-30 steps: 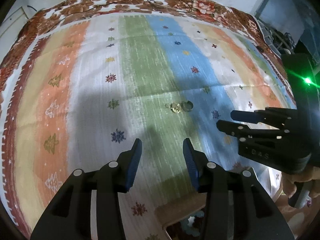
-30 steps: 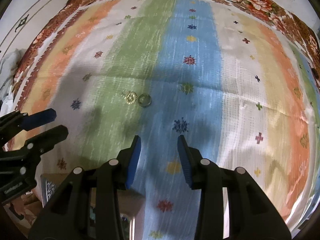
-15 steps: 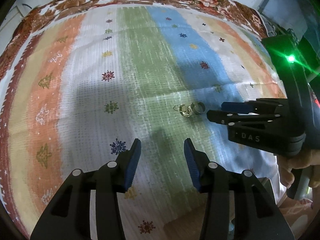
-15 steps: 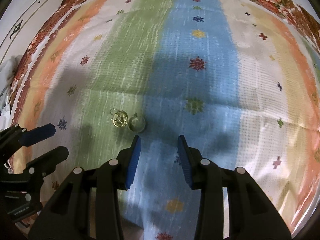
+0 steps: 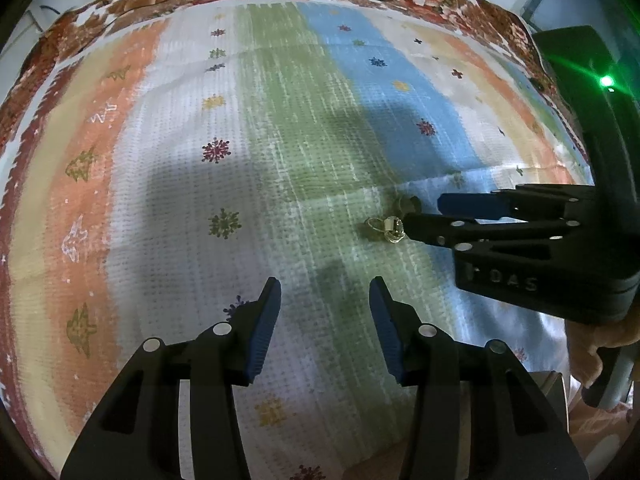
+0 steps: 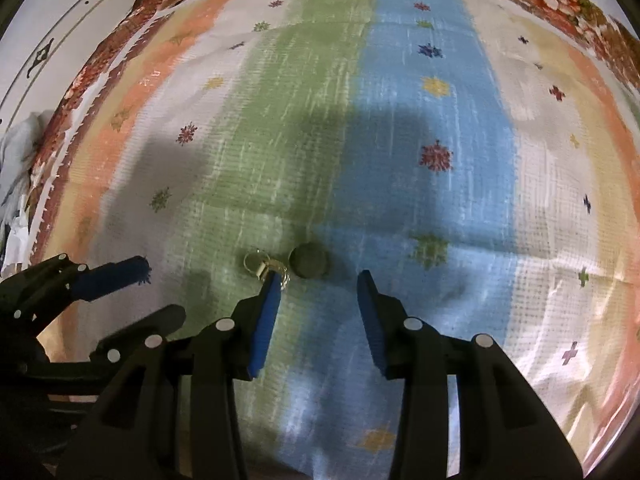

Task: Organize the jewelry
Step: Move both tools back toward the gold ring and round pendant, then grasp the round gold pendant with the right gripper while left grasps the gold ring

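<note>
- The right gripper, black with blue-padded fingers, hangs low over the striped, snowflake-patterned cloth with its fingers spread wide and nothing between them. The cloth seems to cover a bed or some padded surface; which one cannot be told.
- Two pieces of jewelry lie side by side on the green stripe, near its edge with the blue: a small gold-coloured ring cluster with a pale stone and a dull, dark round band.
- The left-hand pad tip of that gripper overlaps the gold cluster in the right wrist view; whether it touches it or sits above it cannot be told. The dark band lies just ahead of the gap, towards its left side.
- Risk: if the fingers close from here, the left pad may come down on the gold piece and nudge or flick it aside instead of trapping either item.
- Risk: the two pieces lie so near each other that a pinch could catch both, or drag one along.
- Risk: the cloth is soft and creased, so pads pressing down may gather fabric with the metal, or the thin band may slip flat beneath them.
- The left gripper, likewise spread and empty, hovers nearer the cloth's edge, well short of the jewelry, and seems unlikely to interfere.
</note>
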Demonstrator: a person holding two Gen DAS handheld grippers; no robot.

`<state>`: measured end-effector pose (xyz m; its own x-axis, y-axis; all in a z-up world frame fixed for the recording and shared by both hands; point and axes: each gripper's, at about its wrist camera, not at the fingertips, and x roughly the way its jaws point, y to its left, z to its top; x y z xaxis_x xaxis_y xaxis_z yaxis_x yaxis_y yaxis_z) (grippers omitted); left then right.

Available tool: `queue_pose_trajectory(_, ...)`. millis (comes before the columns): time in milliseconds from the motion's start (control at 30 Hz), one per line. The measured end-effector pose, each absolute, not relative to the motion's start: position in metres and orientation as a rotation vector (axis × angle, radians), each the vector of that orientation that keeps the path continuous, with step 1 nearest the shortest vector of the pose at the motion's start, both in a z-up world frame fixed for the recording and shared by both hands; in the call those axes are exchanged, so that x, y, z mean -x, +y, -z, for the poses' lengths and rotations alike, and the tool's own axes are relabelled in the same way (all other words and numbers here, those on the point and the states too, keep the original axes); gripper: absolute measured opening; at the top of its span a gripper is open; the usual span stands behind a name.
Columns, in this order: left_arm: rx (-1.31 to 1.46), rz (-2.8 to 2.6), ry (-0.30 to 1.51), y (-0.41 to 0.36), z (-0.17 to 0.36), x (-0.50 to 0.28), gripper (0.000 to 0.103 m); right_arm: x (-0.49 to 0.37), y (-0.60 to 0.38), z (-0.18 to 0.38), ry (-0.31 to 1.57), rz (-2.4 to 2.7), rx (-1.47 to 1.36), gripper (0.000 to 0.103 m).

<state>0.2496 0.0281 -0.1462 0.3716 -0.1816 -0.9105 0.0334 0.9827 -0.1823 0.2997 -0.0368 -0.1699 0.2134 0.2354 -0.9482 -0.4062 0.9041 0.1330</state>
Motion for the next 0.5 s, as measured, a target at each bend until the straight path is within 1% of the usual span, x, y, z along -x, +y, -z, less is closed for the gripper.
queue_pose_trajectory(333, 0.133, 0.138, 1.185, 0.027, 0.148, -0.247, 0.048, -0.311, -0.043, 0.175, 1.305, -0.453, 0.079, 0.042)
queue_pose_trajectory(467, 0.122, 0.132, 1.195, 0.026, 0.153, -0.248, 0.048, -0.311, -0.042, 0.176, 1.303, -0.445, 0.100, 0.036)
queue_pose_trajectory(500, 0.113, 0.136, 1.197, 0.024, 0.155, -0.250, 0.048, -0.311, -0.042, 0.177, 1.301, -0.441, 0.106, 0.034)
